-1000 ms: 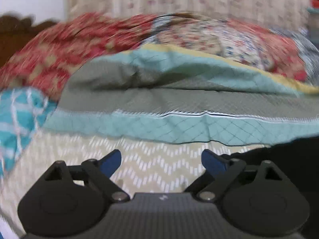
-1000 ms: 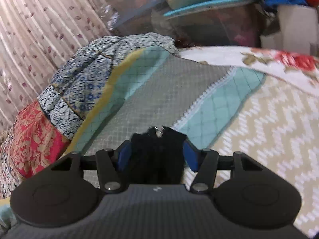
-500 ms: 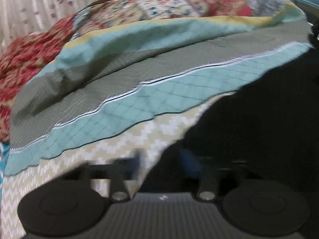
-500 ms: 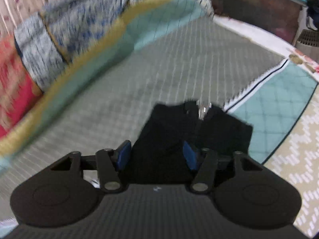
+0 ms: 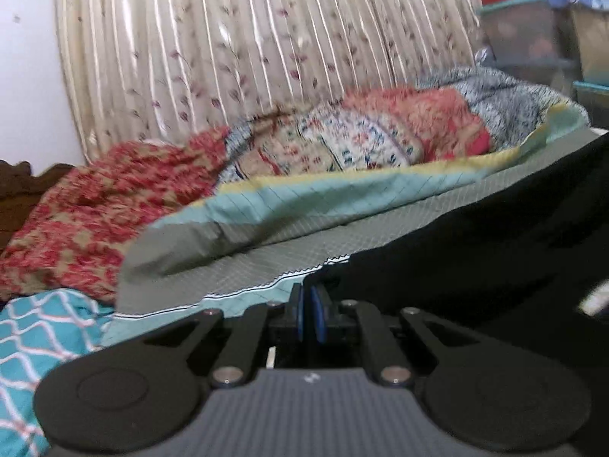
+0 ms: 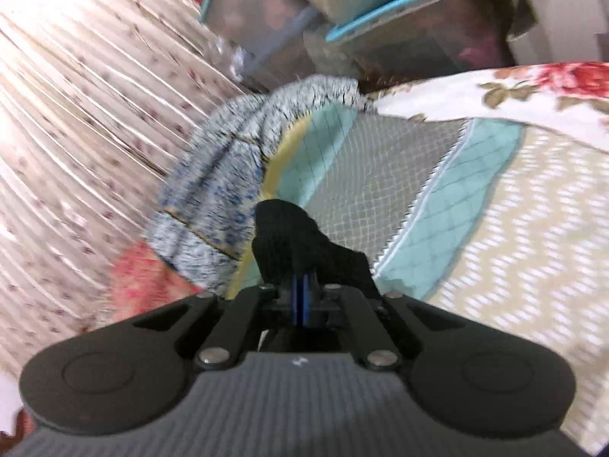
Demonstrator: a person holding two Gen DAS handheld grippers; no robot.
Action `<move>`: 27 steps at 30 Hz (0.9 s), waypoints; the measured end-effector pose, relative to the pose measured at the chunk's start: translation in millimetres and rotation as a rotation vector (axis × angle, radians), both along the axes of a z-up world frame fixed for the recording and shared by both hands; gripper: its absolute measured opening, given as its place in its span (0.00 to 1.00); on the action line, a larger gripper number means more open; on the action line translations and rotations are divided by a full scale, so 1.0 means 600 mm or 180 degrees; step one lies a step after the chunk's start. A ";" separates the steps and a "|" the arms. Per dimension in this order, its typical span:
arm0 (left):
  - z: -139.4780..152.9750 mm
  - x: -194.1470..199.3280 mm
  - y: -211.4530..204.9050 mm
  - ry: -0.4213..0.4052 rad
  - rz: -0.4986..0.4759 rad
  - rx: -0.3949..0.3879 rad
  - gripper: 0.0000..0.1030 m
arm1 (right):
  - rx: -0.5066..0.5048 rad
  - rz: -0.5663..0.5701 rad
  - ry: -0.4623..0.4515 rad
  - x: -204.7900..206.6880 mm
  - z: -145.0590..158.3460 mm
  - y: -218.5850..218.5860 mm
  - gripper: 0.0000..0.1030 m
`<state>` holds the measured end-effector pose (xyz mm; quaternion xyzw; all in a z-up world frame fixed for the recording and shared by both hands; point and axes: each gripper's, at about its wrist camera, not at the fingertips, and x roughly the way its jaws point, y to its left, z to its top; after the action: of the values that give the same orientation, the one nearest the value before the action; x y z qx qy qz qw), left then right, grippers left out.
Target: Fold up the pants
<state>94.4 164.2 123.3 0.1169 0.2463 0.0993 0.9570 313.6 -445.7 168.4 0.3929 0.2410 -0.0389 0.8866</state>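
Left gripper (image 5: 309, 314): we find its blue pads pressed together, a thin edge of the black pants (image 5: 495, 251) caught between them; from that pinch the dark cloth spreads away to the right of the left wrist view and fills the lower right of it, raised off the bed.

Right gripper (image 6: 303, 302): its jaws have just been closing and now stand tight together, blue pads almost meeting; we see a bunched fold of the same black pants (image 6: 293, 240) standing up out of the pinch and leaning a little to the left, with a flap of it dropping off to the right of the fingers.

Bedding beneath: a bedspread (image 5: 274, 262) in bands, grey diamond-quilted, then teal, with a white zigzag trim between them; in the right wrist view we note the same bedspread (image 6: 384, 175) running on into a beige chevron band at the right.

Further back in the left wrist view: a heap of patchwork quilt (image 5: 361, 133) in red, cream and blue prints; a teal lattice-print cloth (image 5: 34, 327) at the lower left; a dark carved headboard (image 5: 15, 179) at the far left; a pleated curtain (image 5: 247, 38) with small leaf sprigs behind all.

Right wrist view, top: stacked storage boxes (image 6: 342, 11) with light blue lids, blurred; contents we cannot tell.
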 end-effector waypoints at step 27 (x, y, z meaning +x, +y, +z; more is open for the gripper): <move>-0.015 -0.389 -0.020 0.0211 0.0463 -0.0850 0.45 | 0.0343 -0.1259 0.0406 -0.503 -0.147 -0.169 0.58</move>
<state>-138.8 152.0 114.4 -0.0263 0.2966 0.1308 0.9456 11.8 -547.0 79.9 0.4761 0.2166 -0.2240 0.8224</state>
